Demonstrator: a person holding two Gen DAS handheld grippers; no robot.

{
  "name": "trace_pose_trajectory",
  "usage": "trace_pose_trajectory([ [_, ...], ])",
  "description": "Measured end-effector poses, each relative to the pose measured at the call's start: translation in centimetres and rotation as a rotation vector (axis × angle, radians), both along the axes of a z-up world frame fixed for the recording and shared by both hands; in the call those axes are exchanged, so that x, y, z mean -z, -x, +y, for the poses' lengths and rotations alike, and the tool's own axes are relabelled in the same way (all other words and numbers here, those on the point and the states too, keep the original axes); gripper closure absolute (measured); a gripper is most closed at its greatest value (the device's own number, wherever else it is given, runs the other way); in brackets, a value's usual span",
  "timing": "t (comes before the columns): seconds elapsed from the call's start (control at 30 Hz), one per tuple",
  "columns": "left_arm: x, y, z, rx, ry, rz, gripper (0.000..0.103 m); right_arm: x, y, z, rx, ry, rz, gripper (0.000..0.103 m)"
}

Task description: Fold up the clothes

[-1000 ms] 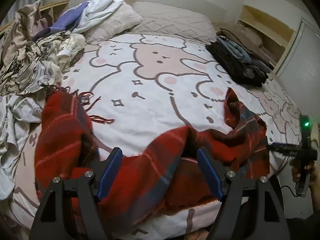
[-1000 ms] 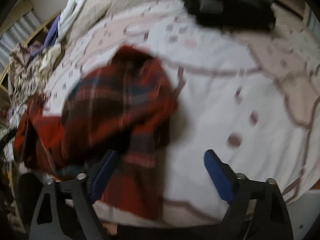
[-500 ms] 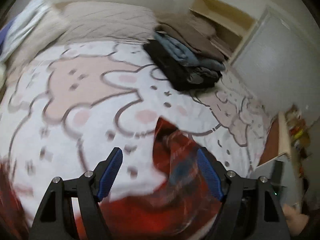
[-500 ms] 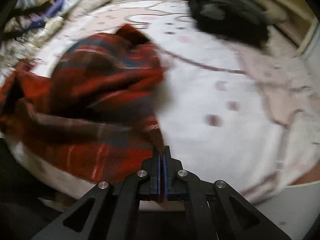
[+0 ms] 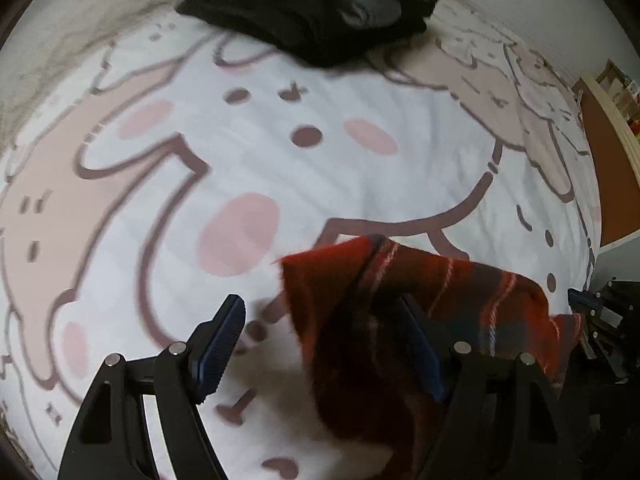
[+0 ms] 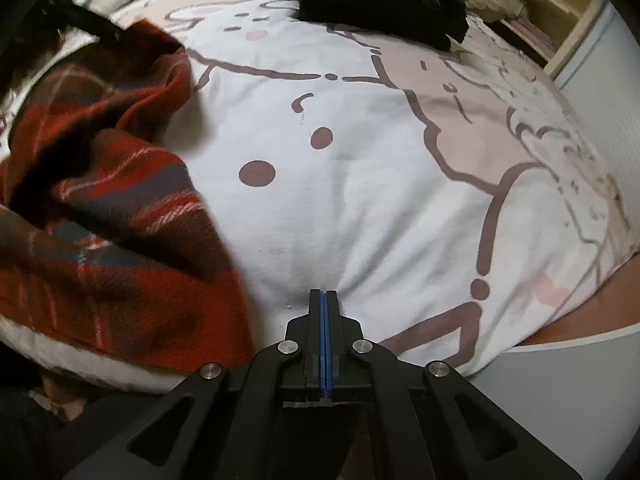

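A red plaid garment (image 5: pixel 404 320) lies crumpled on the cartoon-print bedsheet (image 5: pixel 280 160). In the left wrist view my left gripper (image 5: pixel 320 344) is open, and a raised corner of the garment sits between its fingers, over the right finger. In the right wrist view the garment (image 6: pixel 100 200) fills the left side. My right gripper (image 6: pixel 324 320) is shut with nothing visible between its pads, just right of the garment's edge, over the bedsheet (image 6: pixel 360 180) near the bed's front edge. The right gripper also shows at the right edge of the left wrist view (image 5: pixel 592 308).
A stack of folded dark clothes (image 5: pixel 320 8) sits at the far side of the bed, also in the right wrist view (image 6: pixel 380 0). A wooden shelf (image 6: pixel 560 12) and white wall panel stand to the right. The bed's edge runs along the lower right.
My left gripper swung right and down onto the garment's raised corner. My right gripper closed half a second ago and has stayed shut, shifting right off the garment.
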State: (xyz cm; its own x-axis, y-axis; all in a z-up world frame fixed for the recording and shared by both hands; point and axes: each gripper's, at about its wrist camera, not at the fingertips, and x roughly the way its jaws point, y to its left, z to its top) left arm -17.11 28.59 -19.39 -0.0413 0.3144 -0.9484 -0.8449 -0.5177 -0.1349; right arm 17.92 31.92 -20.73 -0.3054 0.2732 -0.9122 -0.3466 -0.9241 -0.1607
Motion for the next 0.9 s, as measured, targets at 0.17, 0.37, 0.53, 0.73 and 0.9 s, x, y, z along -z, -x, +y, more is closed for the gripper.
trace_pose_trajectory([
  [0.17,1.9,-0.8,1.5,0.016,0.054,-0.01,0.025,0.3,-0.7,0.8,-0.001,0.054,0.042,0.103],
  [0.37,0.1,-0.1,0.0,-0.057,-0.026,-0.064,0.098,0.3,-0.8,0.9,0.007,0.074,0.074,0.103],
  [0.53,-4.1,0.4,-4.8,-0.192,-0.143,-0.001,0.098,-0.7,-1.3,1.8,0.047,0.145,0.118,0.103],
  [0.73,-10.2,0.2,-14.3,-0.407,-0.248,0.144,0.098,-3.8,-0.9,1.5,0.003,0.221,0.185,0.102],
  [0.9,-13.0,-1.8,-24.2,-0.607,-0.314,0.216,0.098,-4.3,1.3,-0.2,-0.115,0.235,0.144,0.102],
])
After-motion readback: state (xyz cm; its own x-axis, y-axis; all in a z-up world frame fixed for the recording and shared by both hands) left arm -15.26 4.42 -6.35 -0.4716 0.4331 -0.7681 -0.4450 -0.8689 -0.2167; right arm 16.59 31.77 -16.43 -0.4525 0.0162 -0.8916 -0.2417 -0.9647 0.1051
